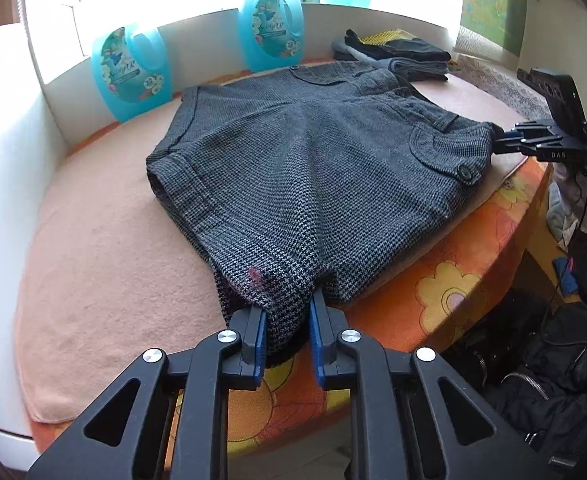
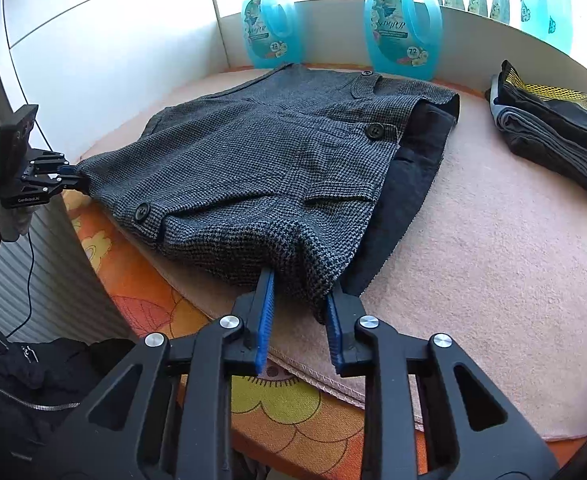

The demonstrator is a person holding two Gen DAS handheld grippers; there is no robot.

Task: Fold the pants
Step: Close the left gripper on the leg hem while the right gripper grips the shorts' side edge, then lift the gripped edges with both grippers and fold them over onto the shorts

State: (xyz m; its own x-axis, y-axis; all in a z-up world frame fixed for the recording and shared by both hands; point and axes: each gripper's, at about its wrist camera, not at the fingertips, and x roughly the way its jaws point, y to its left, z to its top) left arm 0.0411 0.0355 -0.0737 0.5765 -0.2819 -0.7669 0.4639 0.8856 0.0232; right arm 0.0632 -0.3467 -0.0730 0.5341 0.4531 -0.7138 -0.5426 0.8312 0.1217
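Grey checked pants (image 1: 313,152) spread on desk (image 1: 93,248), near edge pinched at both corners: left hand-held gripper (image 1: 287,320) and right hand-held gripper (image 2: 299,296) each clamped on fabric, likely to lift evenly. Detergent bottles (image 1: 133,68) beyond; folded clothes (image 2: 553,136) right of right hand-held gripper.

Two blue detergent jugs (image 2: 271,32) (image 2: 403,34) stood by the wall; folded dark clothes (image 2: 553,128) lay stacked on the peach blanket (image 2: 493,280) covering the worktop.
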